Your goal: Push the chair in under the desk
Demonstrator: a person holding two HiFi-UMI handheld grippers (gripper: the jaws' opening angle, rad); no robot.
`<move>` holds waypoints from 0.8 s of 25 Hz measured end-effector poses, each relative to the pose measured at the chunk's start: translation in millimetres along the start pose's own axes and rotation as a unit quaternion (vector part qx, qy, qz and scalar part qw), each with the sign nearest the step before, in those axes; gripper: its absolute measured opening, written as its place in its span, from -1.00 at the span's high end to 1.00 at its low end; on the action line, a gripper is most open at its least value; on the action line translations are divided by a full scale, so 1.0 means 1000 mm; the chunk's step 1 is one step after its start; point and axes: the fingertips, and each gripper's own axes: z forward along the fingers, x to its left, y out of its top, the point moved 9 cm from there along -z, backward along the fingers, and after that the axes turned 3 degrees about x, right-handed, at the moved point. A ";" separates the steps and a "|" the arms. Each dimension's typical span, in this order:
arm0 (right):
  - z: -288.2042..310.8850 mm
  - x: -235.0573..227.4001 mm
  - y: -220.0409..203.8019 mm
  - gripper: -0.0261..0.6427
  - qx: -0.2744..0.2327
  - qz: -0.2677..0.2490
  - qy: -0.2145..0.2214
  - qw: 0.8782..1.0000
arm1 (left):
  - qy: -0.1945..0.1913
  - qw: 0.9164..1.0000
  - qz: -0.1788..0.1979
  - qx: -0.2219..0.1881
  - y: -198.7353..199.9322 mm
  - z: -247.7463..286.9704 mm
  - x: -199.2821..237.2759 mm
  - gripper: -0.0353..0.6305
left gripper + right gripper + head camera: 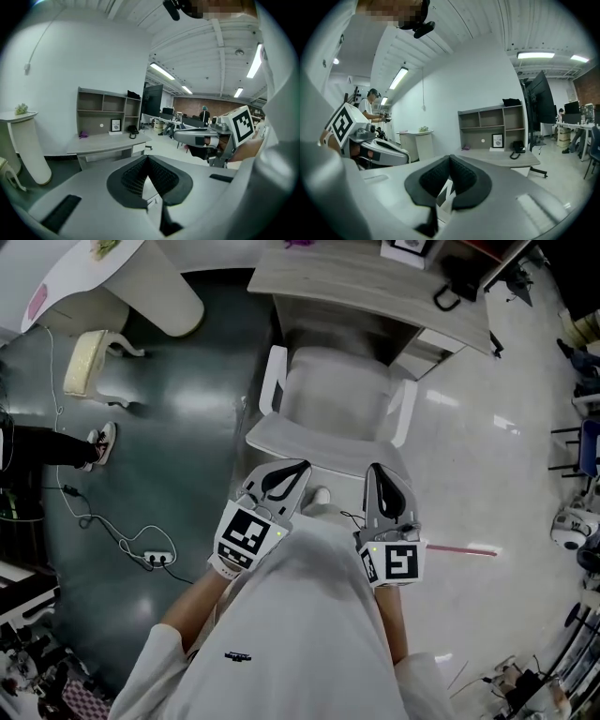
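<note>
Our white shirt [300,634] fills the near edge; just past it we hold the grey left gripper [289,474] and grey right gripper [380,482], both closed and empty, tips at the backrest of the white plastic armchair [328,399], which stands facing the pale wood-grain desk [347,277], seat front at its edge

The path ahead is taken up by the chair [328,404], with the desk [366,277] set close beyond it and a drawer unit [439,339] under the desk's right end. Open floor [487,474] is left to the right; on the left, the floor is crossed by a cable [120,540] and a power strip [157,559].
</note>
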 end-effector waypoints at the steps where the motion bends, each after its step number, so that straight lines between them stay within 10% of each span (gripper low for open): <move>1: 0.002 0.001 -0.001 0.89 0.002 -0.001 -0.003 1.000 | -0.006 1.000 0.010 0.008 -0.001 0.003 0.002 0.87; 11: 0.023 0.006 -0.027 0.75 0.065 -0.019 0.014 0.998 | -0.056 0.991 0.102 0.060 -0.015 0.031 0.013 0.87; 20: 0.054 0.013 -0.053 0.44 0.173 -0.089 0.077 0.978 | -0.146 0.952 0.217 0.156 -0.037 0.062 0.015 0.66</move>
